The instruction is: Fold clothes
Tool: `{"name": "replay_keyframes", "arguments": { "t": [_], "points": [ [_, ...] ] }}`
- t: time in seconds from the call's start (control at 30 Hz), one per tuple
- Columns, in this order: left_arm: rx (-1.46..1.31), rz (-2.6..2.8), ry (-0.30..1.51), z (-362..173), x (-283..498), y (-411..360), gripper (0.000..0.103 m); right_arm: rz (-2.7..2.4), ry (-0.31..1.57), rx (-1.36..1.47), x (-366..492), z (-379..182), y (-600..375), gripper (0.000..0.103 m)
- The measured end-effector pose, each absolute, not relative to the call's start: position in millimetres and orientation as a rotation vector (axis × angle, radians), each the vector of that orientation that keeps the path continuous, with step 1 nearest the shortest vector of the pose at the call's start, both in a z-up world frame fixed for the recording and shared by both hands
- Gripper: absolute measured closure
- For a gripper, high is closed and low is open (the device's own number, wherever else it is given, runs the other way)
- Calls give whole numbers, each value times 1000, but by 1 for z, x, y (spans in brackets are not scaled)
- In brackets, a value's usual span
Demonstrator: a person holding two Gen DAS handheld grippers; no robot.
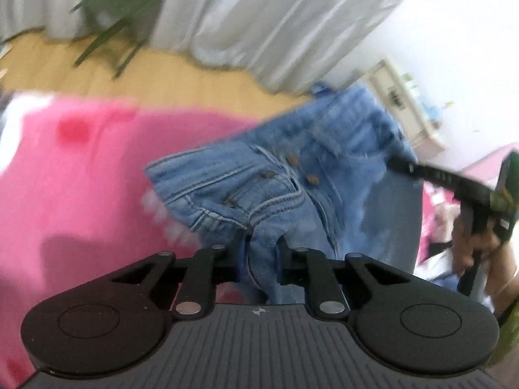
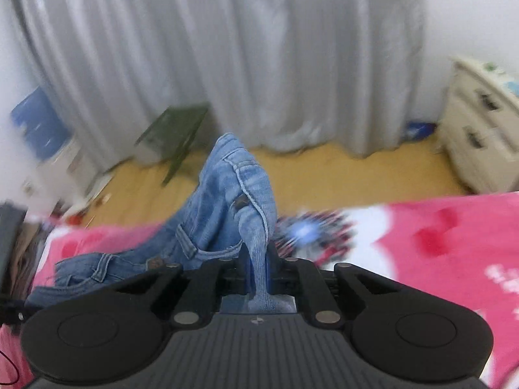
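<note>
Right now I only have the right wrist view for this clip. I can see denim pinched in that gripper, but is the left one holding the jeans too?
Observer: Yes. The left gripper is shut on a bunch of the jeans near the waistband.
Operator: Can the right gripper be seen from that side?
Observer: Yes, the right gripper reaches in from the right and meets the far edge of the denim.
Operator: Which part of the jeans faces the left camera?
Observer: The front, with a pocket and metal rivets; the pink blanket lies behind.
</note>
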State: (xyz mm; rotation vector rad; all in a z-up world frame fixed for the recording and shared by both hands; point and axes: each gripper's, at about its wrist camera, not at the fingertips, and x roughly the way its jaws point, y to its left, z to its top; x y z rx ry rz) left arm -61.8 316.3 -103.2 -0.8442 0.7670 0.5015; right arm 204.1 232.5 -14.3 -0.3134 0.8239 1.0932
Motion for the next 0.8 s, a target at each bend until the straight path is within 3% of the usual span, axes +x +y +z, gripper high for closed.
{"name": "replay_keyframes", "arguments": {
  "t": [0.1, 0.2, 0.27, 0.33, 0.43, 0.6, 0.8],
  "points": [
    [-796, 452, 743, -98, -43, 337, 88, 1016, 824, -304, 222, -16, 227, 93],
    [-747, 423, 788, -121, -26, 357, 88, 964, 886, -291, 242, -58, 233, 90],
    [-738, 409, 859, -141, -21, 367, 83, 913, 942, -329, 251, -92, 241, 70],
    [-762, 397, 912, -151, -21, 376, 75, 853, 989, -408, 257, -115, 248, 63],
    [-738, 402, 936, -142, -27, 381, 63, 836, 964, -398, 254, -100, 242, 62],
    [-602, 440, 831, -101, -25, 365, 63, 941, 857, -400, 235, -60, 251, 62],
    [-632, 356, 843, -112, 28, 366, 64, 1064, 854, -540, 215, -89, 317, 62]
  ]
}}
